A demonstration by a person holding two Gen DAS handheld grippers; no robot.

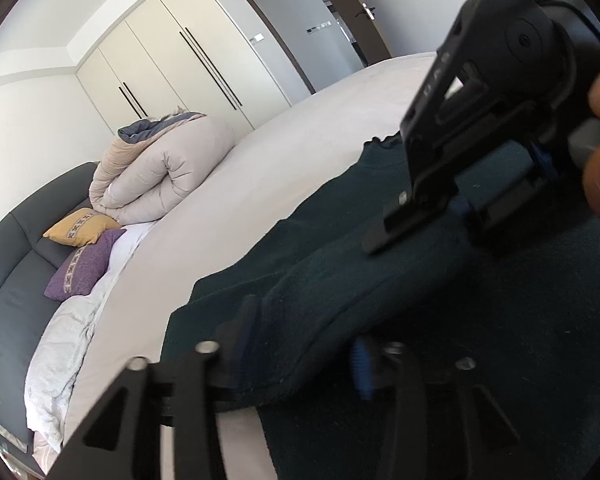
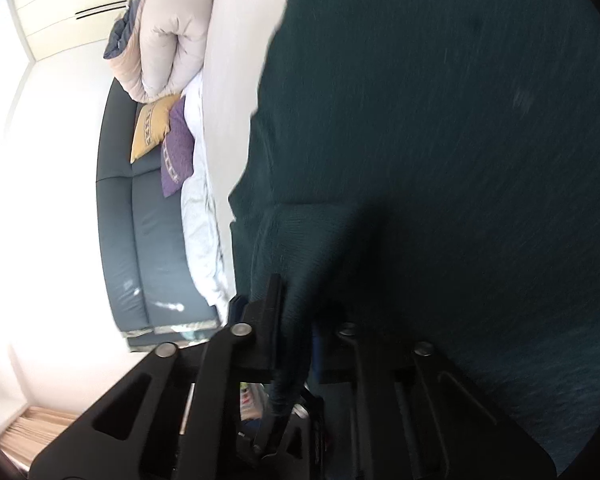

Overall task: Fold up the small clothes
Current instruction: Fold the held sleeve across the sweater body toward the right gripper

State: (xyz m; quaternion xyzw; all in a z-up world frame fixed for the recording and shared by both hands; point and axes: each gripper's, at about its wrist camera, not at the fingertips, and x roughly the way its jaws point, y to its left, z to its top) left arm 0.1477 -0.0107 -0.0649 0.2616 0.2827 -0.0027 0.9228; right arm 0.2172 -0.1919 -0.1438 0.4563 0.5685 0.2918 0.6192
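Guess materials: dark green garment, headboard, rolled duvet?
Dark green garment: looks like a knit or fleece, matte, with fuzzy nap and fine ribbing. Headboard: likely leather or faux leather, grey-blue, smooth panels with seams and a soft sheen. Rolled duvet: padded woven fabric, beige, puffy and stitched.

Between the fingers of my left claw [image 1: 300, 360] I see the dark green garment [image 1: 380, 280], a matt, fuzzy knit cloth. The claw's links look like matt black plastic with dull metal rivets, and a ribbed blue pad sits on one finger. Beyond it, the bed [image 1: 260, 184] sheet is smooth, pale, matt cloth. Ahead and to its left lie a puffy quilted duvet [image 1: 160, 176], coarse woven cushions [image 1: 84, 268], and a smooth, faintly sheened grey headboard [image 1: 8, 280].
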